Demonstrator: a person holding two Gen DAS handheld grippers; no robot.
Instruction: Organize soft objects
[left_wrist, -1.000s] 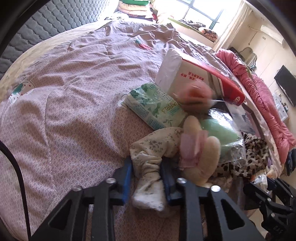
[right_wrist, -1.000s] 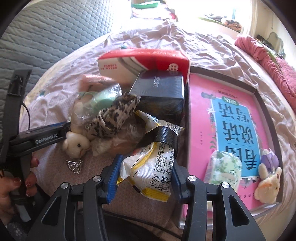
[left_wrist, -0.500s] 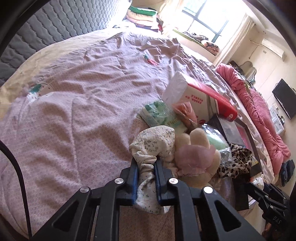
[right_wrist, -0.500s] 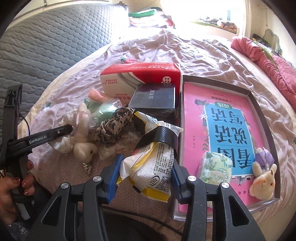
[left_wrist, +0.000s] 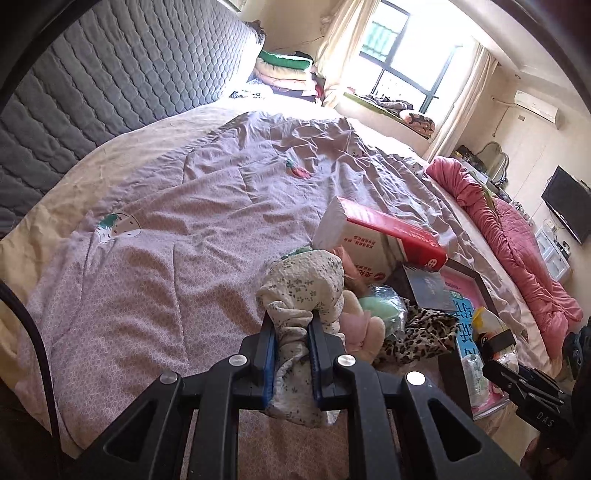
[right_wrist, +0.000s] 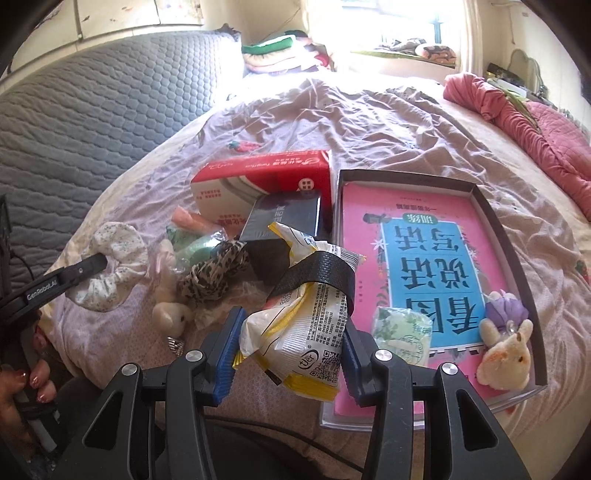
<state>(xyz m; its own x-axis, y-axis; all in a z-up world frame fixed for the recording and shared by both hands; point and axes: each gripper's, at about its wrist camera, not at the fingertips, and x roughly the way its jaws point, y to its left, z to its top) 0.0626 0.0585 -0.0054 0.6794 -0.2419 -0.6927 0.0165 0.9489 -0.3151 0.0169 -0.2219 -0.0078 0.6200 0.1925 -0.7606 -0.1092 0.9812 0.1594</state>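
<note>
My left gripper (left_wrist: 292, 328) is shut on a cream floral cloth ring (left_wrist: 303, 284), which bunches above the fingers and hangs out below them. From the right wrist view the same floral ring (right_wrist: 118, 243) is held over the bed's left side. My right gripper (right_wrist: 291, 325) is shut on a yellow-and-white snack packet (right_wrist: 303, 325) with a black band round it. A cream plush bunny (right_wrist: 168, 314), a leopard-print scrunchie (right_wrist: 214, 273) and a green item in clear plastic (right_wrist: 195, 243) lie in a pile between the grippers.
A red tissue box (right_wrist: 266, 173) and a dark box (right_wrist: 284, 218) sit behind the pile. To the right, a dark-rimmed tray (right_wrist: 495, 229) holds a pink book, a green tissue pack (right_wrist: 402, 332) and a small plush bunny (right_wrist: 506, 339). A pink quilt (right_wrist: 535, 125) lies at far right.
My left gripper went from open around the floral cloth to shut on it and has lifted it. The right gripper has risen a little with the packet.
</note>
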